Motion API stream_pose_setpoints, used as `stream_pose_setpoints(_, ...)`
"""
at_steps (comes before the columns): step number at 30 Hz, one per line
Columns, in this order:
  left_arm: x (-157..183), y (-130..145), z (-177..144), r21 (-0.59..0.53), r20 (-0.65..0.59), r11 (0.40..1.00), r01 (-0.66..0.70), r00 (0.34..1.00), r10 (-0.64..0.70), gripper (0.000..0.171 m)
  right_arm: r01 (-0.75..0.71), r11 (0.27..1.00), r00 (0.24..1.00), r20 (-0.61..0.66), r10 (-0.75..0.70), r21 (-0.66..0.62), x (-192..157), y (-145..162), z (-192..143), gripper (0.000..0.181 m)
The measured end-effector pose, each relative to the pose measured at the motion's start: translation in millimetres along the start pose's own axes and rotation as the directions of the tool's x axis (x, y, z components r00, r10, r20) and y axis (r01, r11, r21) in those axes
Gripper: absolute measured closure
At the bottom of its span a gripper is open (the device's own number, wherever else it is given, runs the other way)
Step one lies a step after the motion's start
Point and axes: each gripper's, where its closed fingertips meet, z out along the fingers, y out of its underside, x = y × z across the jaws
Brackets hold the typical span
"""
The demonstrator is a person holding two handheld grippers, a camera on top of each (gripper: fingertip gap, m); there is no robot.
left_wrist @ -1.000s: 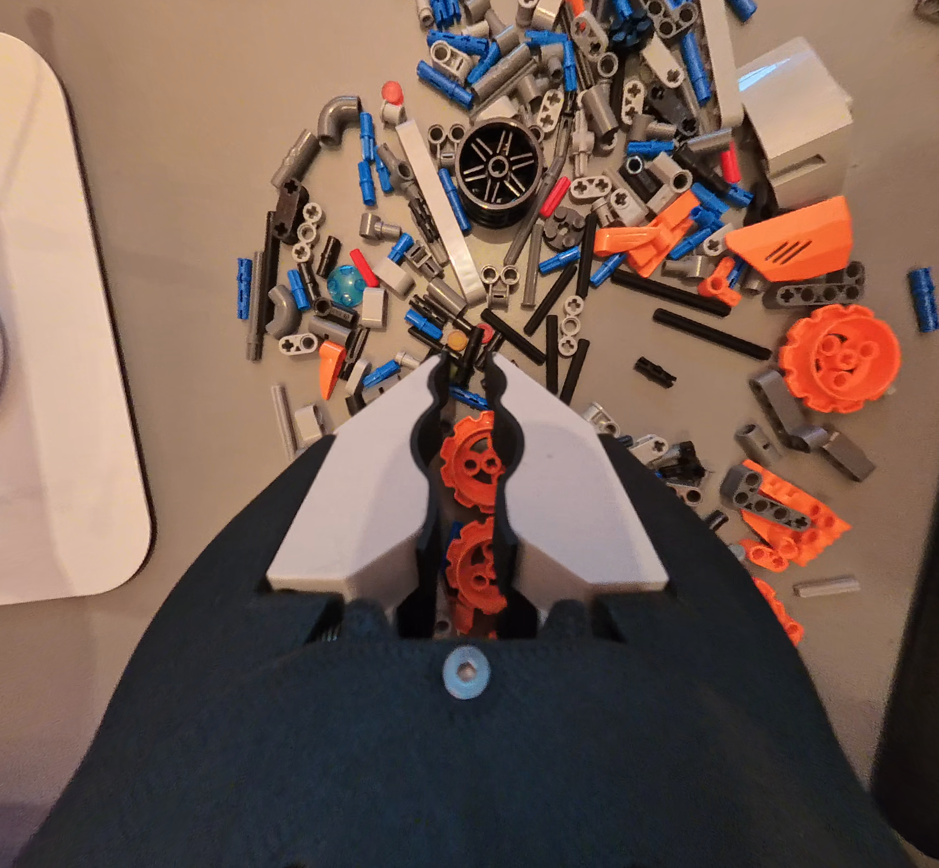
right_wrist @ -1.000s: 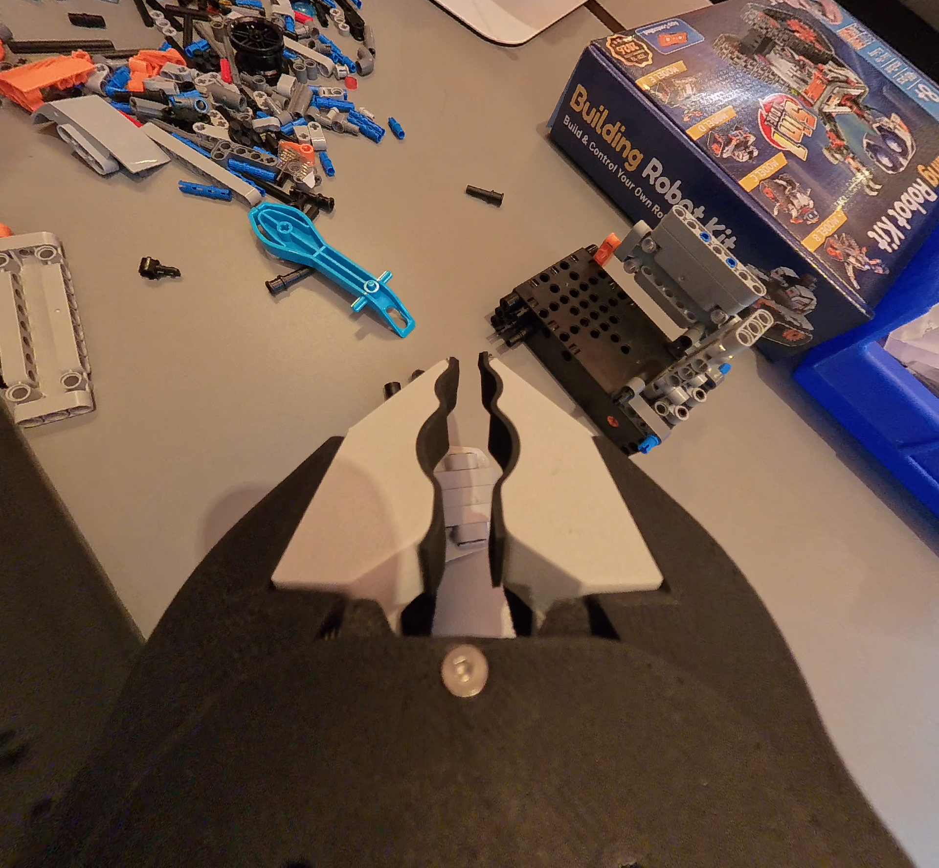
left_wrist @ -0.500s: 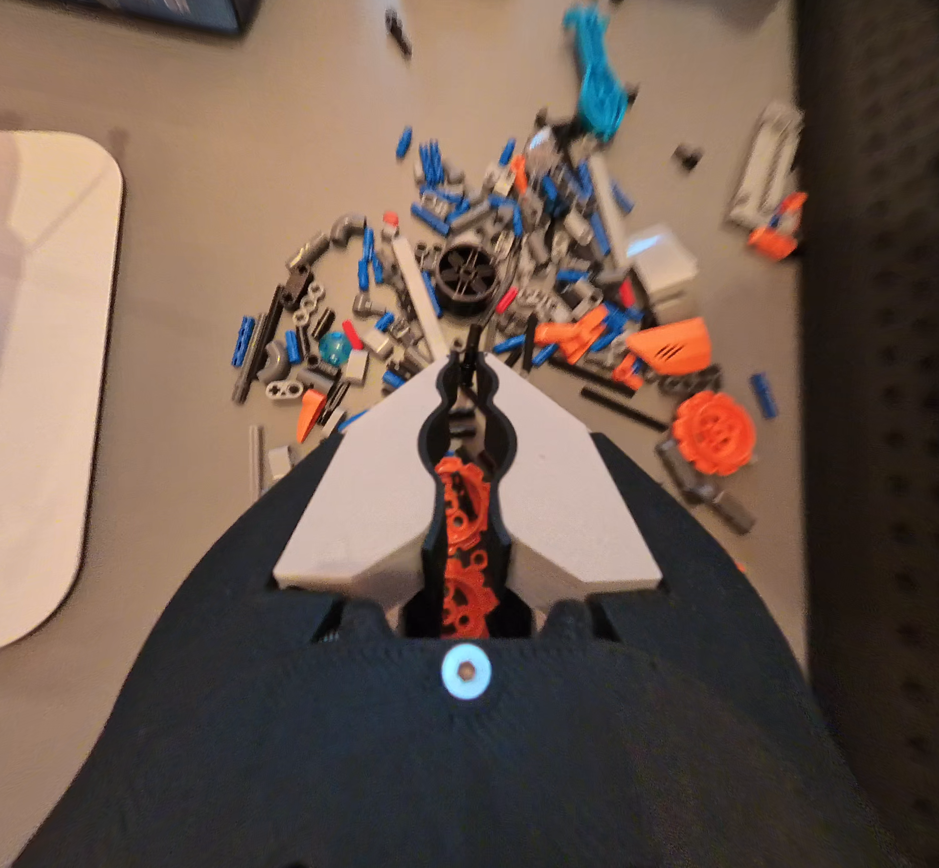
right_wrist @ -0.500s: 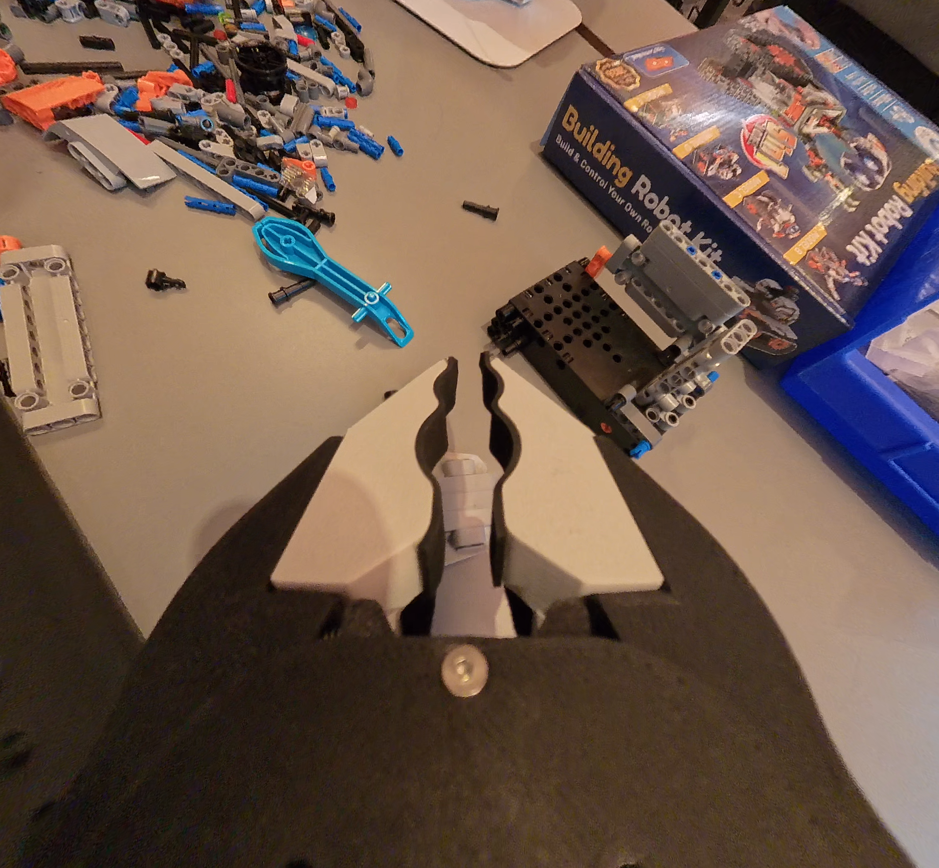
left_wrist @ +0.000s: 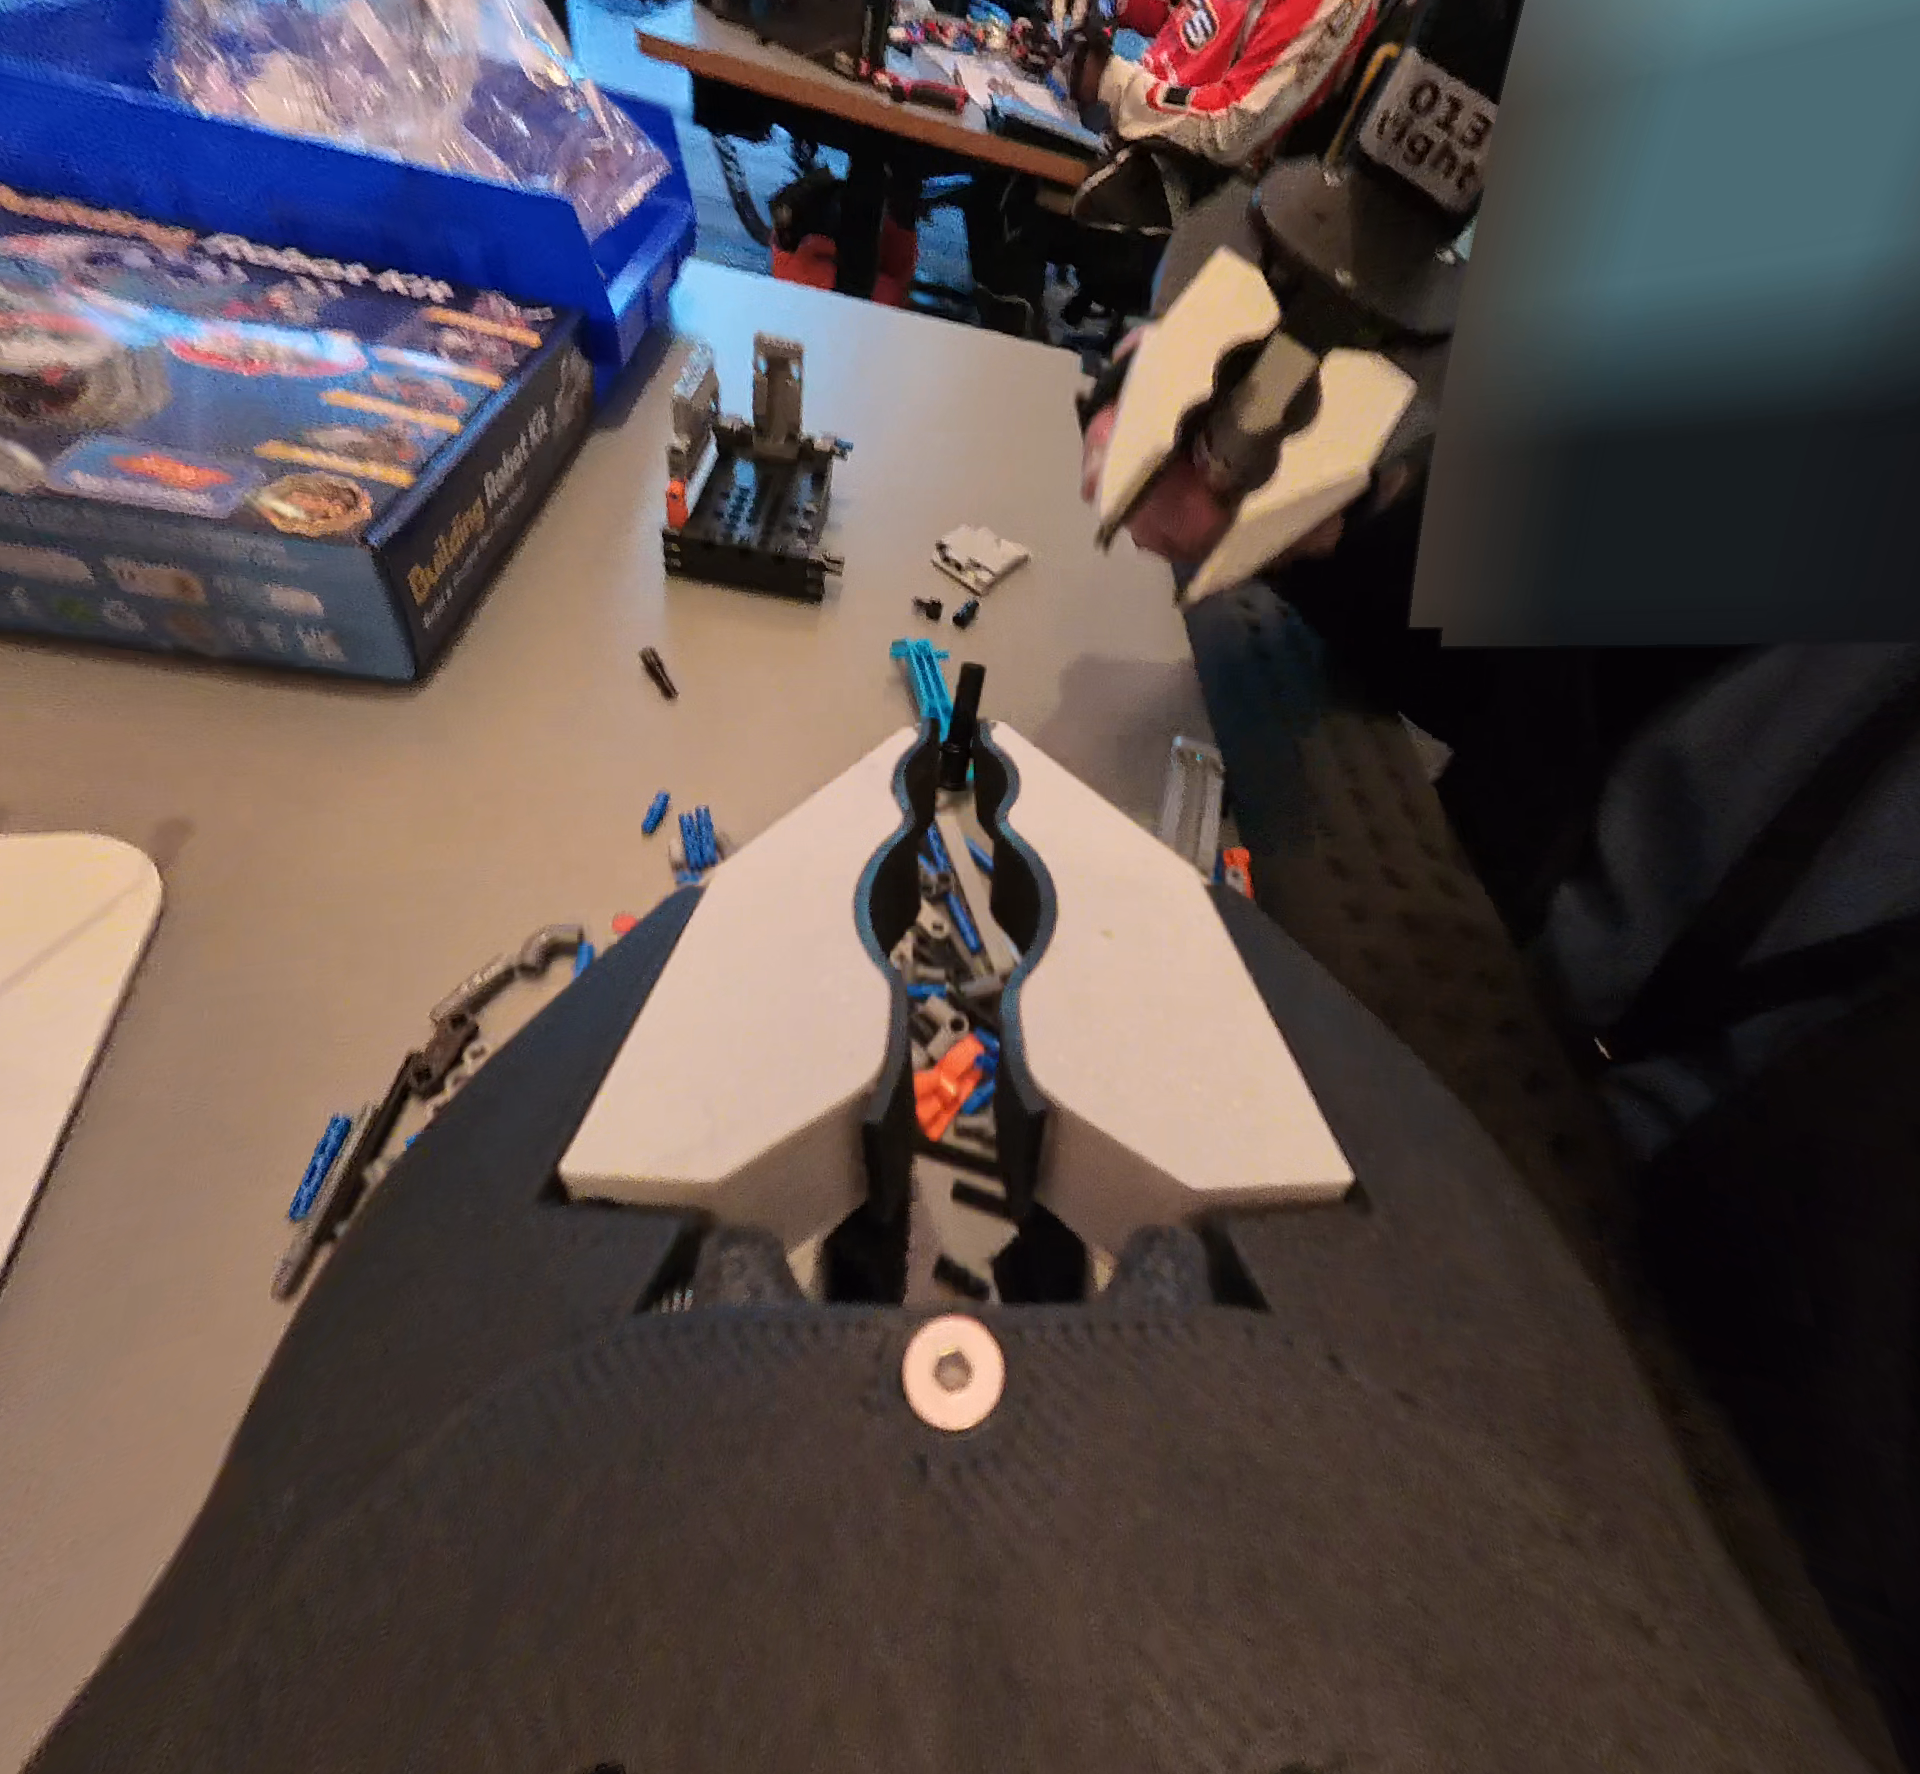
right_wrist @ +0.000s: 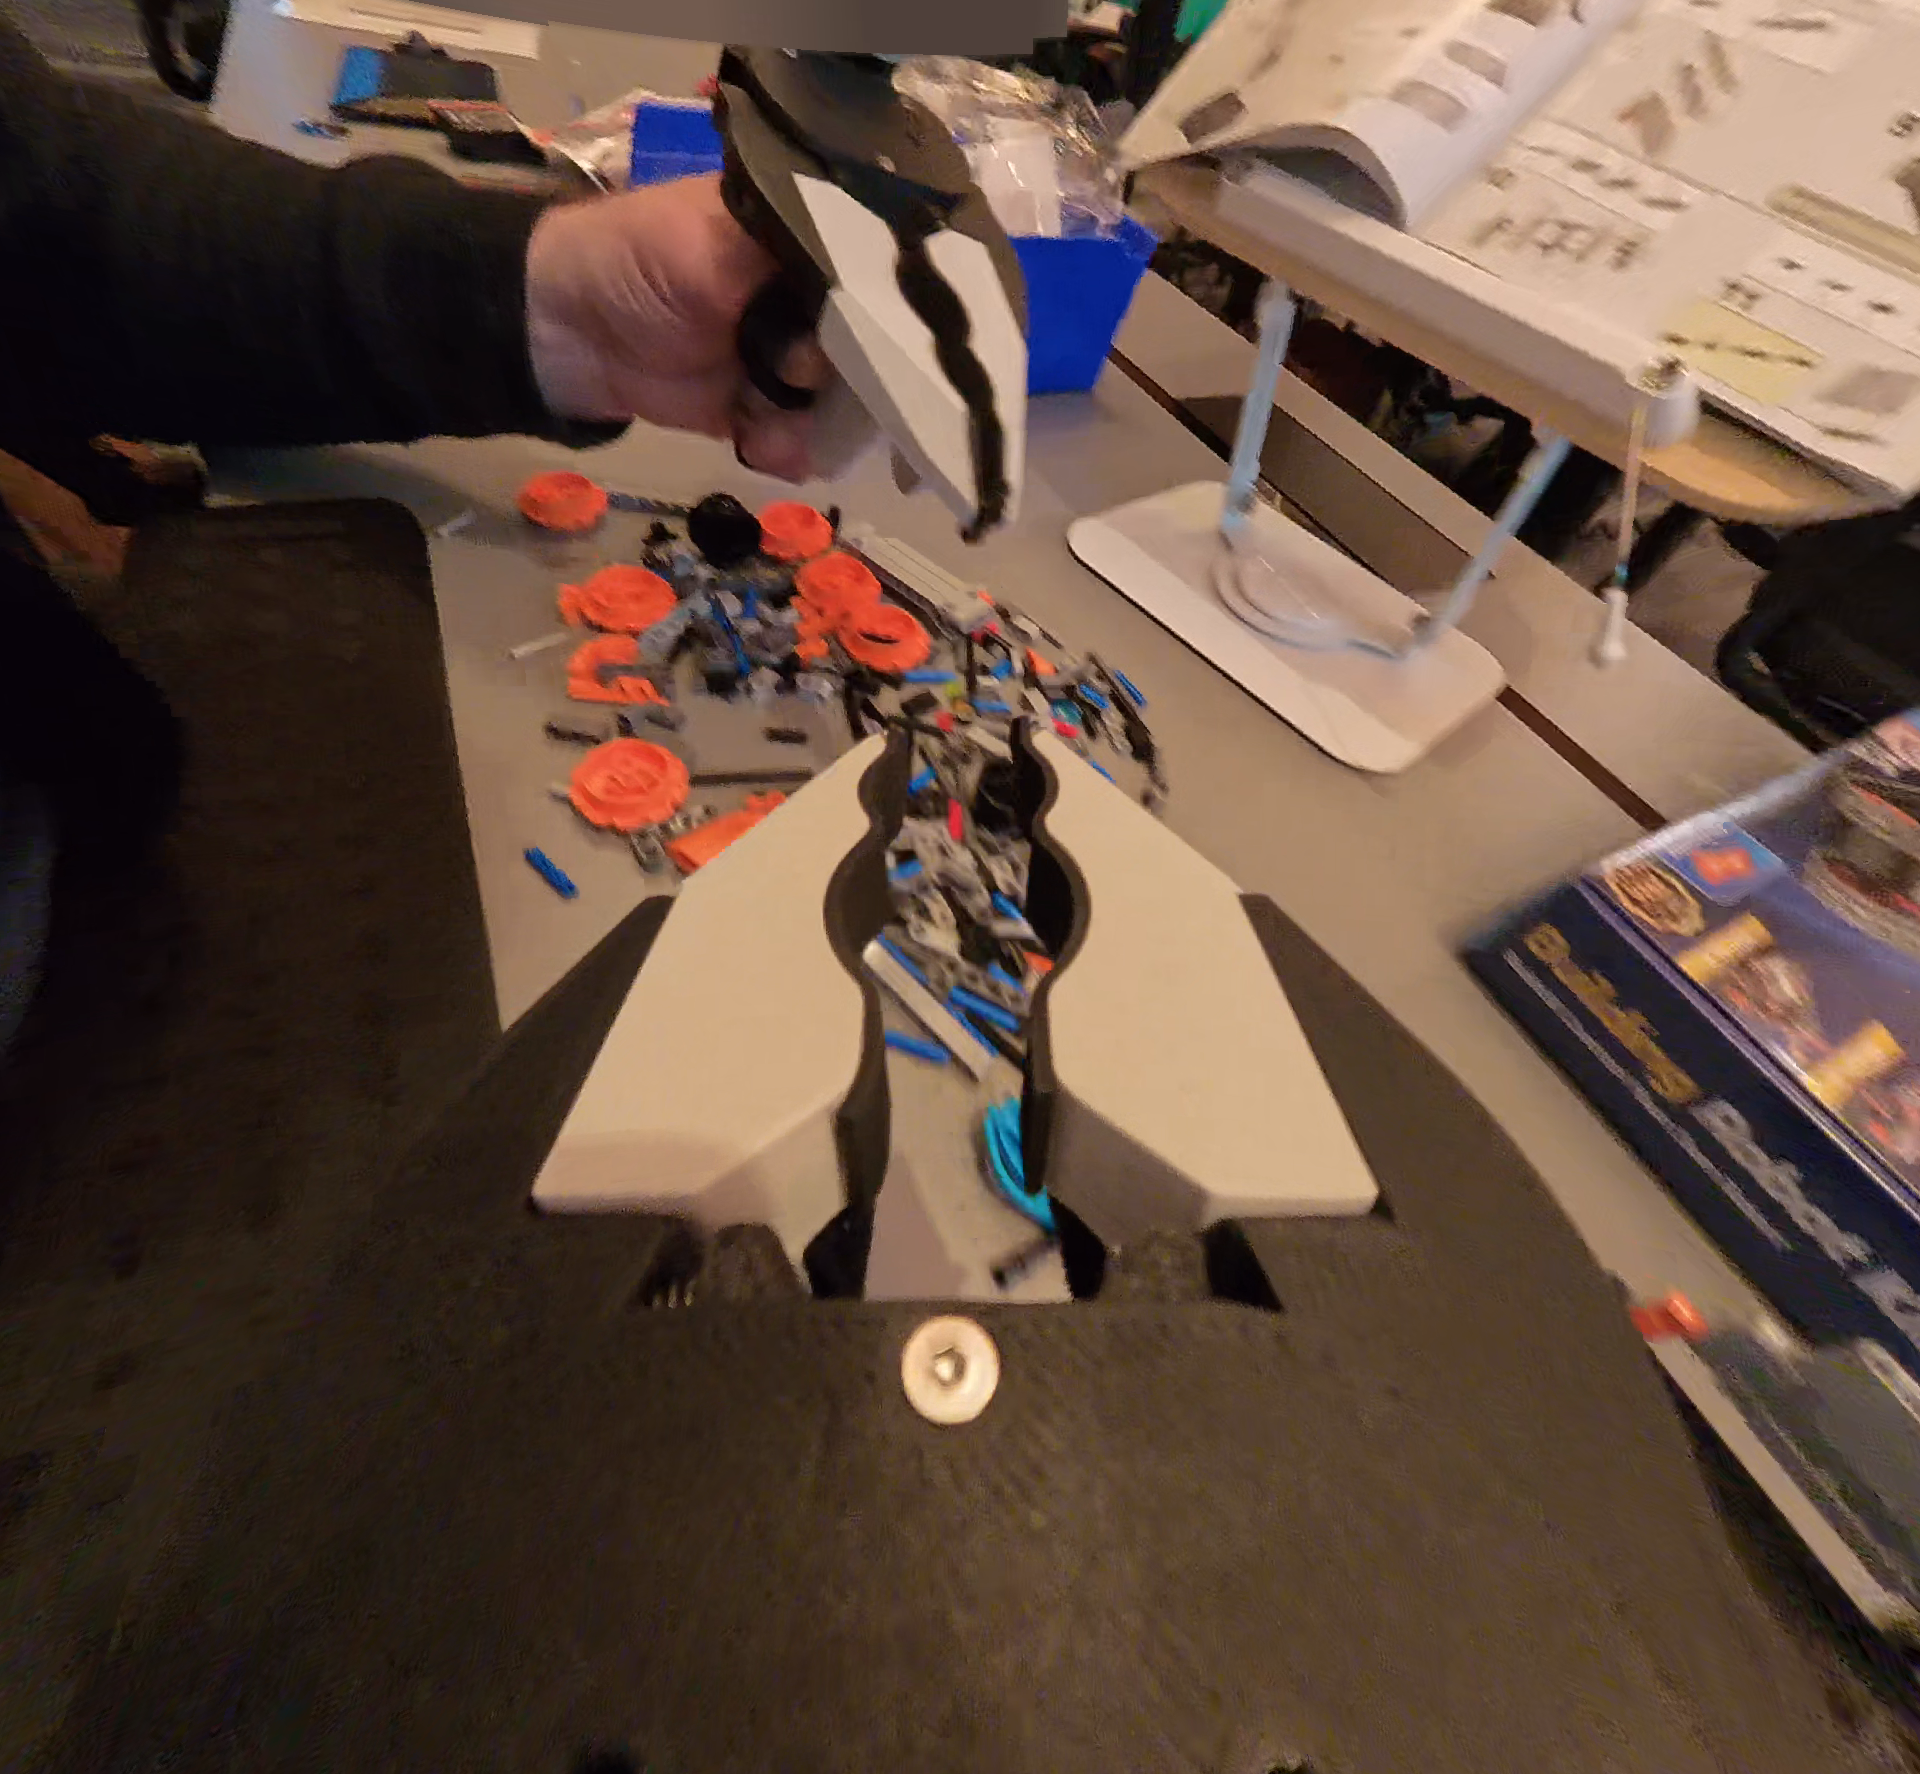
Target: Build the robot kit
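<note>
My left gripper (left_wrist: 955, 737) is shut on a small black pin (left_wrist: 966, 690) that sticks out past its tips. It hangs above the pile of loose building parts (right_wrist: 831, 644); in the right wrist view a hand (right_wrist: 644, 322) holds it (right_wrist: 977, 519) over the pile. My right gripper (right_wrist: 954, 737) is open and empty, raised over the near side of the pile. It also shows in the left wrist view (left_wrist: 1143, 566) at the table's right edge. A small light grey piece (left_wrist: 977, 558) lies on the table below it.
A black and grey assembly (left_wrist: 753, 488) stands mid-table beside a blue printed box (left_wrist: 260, 436) and a blue bin (left_wrist: 312, 166). A teal tool (left_wrist: 925, 675) lies near. A white stand (right_wrist: 1299, 623) holds an open booklet (right_wrist: 1558, 62). A dark mat (right_wrist: 260, 789) borders the table. My hands' fingertips stand some 8 cm from each other.
My left gripper has risen from the pile with the black pin and tilted up towards the room. My right gripper has swung round to face the pile and its jaws stand wider.
</note>
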Motion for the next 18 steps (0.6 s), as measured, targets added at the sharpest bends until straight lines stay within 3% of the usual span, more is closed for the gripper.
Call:
stream_pose_setpoints(6,22.5,-7.1,19.5,-0.006,0.111,0.993,-0.120,0.987,0.120,0.169,-0.031,0.998,0.999,0.018,0.030,0.057,-17.6,-20.4,37.6,0.162)
stream_pose_setpoints(12,18.2,-13.8,20.7,0.141,0.110,0.989,0.046,0.992,-0.062,0.169,0.009,0.998,0.997,-0.071,-0.005,0.061,-11.6,-19.3,43.8,0.162)
stream_pose_setpoints(18,16.9,-21.1,24.2,0.226,0.080,0.967,0.117,0.987,-0.138,0.169,0.076,0.996,0.977,-0.204,-0.065,0.047,1.4,-17.8,41.3,0.161)
